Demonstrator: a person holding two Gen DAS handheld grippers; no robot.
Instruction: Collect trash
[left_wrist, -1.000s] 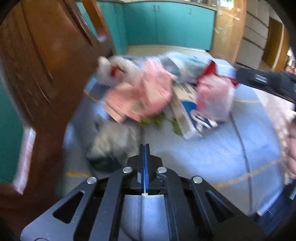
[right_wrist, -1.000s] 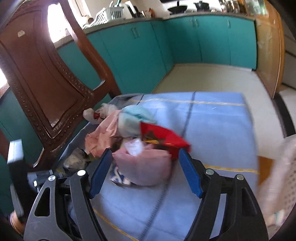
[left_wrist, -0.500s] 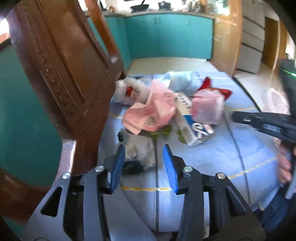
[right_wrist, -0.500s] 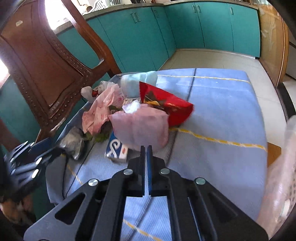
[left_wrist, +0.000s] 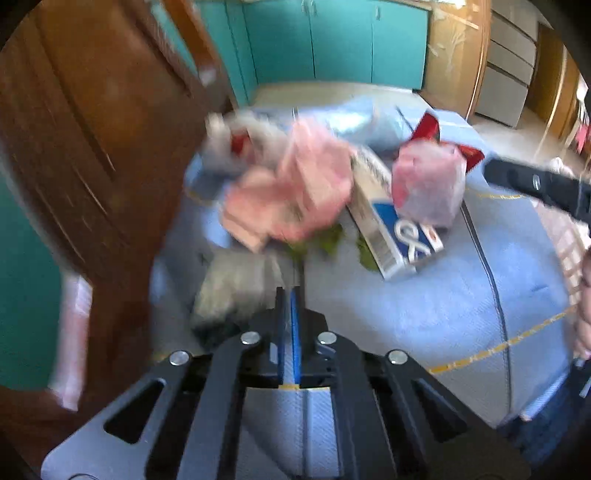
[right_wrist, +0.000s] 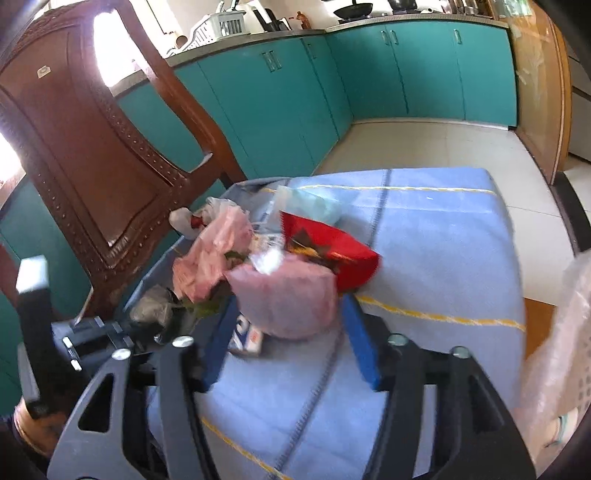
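Black slotted claws (left_wrist: 290, 295) (right_wrist: 291, 325), blue pads (silver screws)

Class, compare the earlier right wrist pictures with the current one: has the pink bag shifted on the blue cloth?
No. The pink bag still sits against the red packet and carton; only the camera's framing changed.

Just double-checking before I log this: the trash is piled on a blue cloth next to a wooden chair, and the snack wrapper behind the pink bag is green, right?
Not quite: the snack wrapper is red, not green, as the right wrist view shows. The rest holds: the trash sits piled on the blue cloth next to the wooden chair, with the wrapper behind the pink bag.
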